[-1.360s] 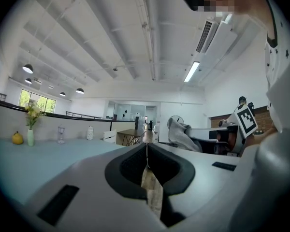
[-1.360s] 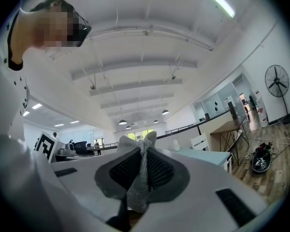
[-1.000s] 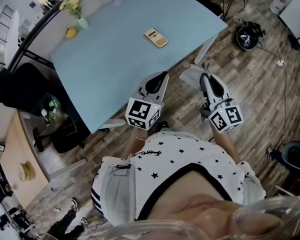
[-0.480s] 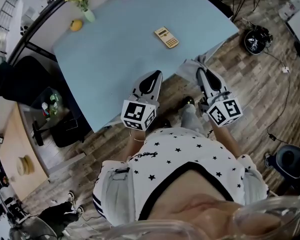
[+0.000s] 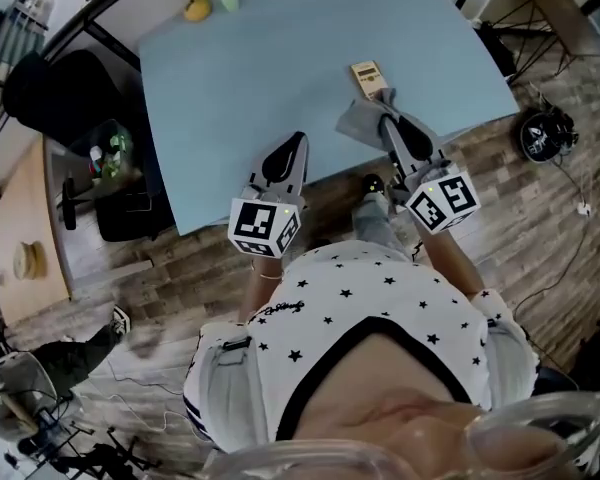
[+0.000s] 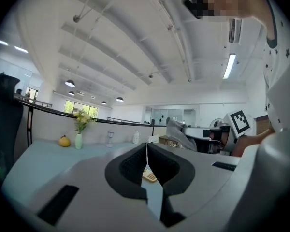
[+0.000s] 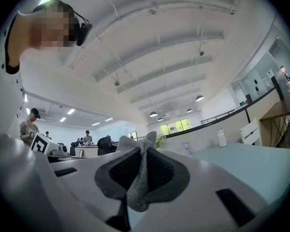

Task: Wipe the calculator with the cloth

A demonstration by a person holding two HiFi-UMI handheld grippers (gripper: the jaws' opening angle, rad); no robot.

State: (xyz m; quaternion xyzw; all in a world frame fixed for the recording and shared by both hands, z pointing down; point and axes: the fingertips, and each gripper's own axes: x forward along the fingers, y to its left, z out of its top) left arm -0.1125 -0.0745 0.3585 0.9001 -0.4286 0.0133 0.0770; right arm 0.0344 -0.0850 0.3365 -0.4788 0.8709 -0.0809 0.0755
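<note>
Now, approach step: right gripper [image 5: 386, 116] fingers clench the crumpled grey cloth [image 5: 358, 123] just short of the beige rectangular calculator [image 5: 368, 76], left gripper [image 5: 299, 140] fingers closed, empty; next, likely press cloth down.

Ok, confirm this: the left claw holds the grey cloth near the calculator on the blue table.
Wrong claw. The right gripper view shows the right claw shut on the grey cloth; the left claw is shut, empty. The rest stands.
</note>
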